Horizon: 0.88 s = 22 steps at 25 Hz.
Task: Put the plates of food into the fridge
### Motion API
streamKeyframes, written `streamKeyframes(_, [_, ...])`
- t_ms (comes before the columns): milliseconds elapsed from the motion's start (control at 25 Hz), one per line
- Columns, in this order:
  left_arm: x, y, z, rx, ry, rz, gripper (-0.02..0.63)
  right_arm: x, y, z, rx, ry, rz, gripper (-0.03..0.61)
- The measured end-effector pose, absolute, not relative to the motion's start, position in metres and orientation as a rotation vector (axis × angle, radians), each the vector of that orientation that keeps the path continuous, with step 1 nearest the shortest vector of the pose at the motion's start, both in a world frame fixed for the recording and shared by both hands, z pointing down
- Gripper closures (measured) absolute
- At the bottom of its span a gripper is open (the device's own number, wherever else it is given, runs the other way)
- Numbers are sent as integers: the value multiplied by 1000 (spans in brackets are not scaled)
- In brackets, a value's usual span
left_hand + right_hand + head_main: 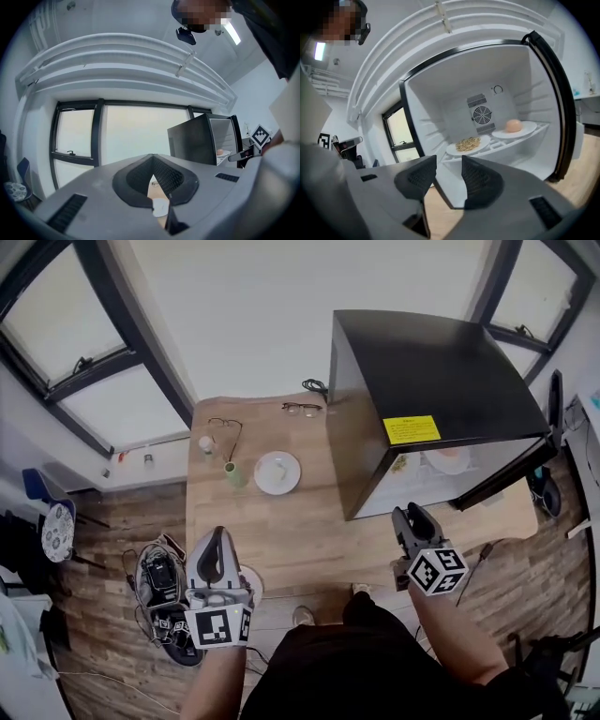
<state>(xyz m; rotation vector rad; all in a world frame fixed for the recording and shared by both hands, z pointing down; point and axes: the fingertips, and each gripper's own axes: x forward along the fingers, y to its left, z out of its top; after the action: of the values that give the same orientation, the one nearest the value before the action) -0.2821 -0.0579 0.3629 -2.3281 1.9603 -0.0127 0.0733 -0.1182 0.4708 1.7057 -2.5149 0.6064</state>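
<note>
A white plate [277, 472] with pale food lies on the wooden table [281, 531], ahead of my left gripper [217, 545]. That gripper hangs over the table's near edge with its jaws together and empty; through their slit I see the plate [160, 207]. The black fridge [441, 381] stands on the table's right side with its door open. My right gripper [449, 163] is open and empty and faces the inside. On the fridge shelf [506, 140] rest a plate of yellowish food [468, 144] and a plate with a round orange item [513, 125].
A green cup [232, 474], a small bottle [206, 443] and two pairs of glasses [225, 425] [302, 409] lie at the table's far side. The open fridge door [555, 112] stands at the right. Cables and gear [161, 573] sit on the floor at the left.
</note>
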Motion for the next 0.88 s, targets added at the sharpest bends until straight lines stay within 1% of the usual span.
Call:
streamKeyframes(240, [-339,-20,382,-2271,2094,-22,611,-3,-93,502,1496,-2586,792,400])
streamKeyframes(360, [-363,2,395,-2239,2150,-41,611,-41,-77,530,1365,-2623,900,405])
streamKeyframes(520, [-393,28,406,-2201,2200,-92,611,-92,-49,569,1205,-2616,1026,428])
streamKeyframes(680, [-420,48,420,-2166,2257,-149,611,-139,-19,599,1066,-2599,1161,430])
streamKeyframes(880, [-446,63,434,-2124,2359,-156,611,-186,17,628,883,-2578,1228,430])
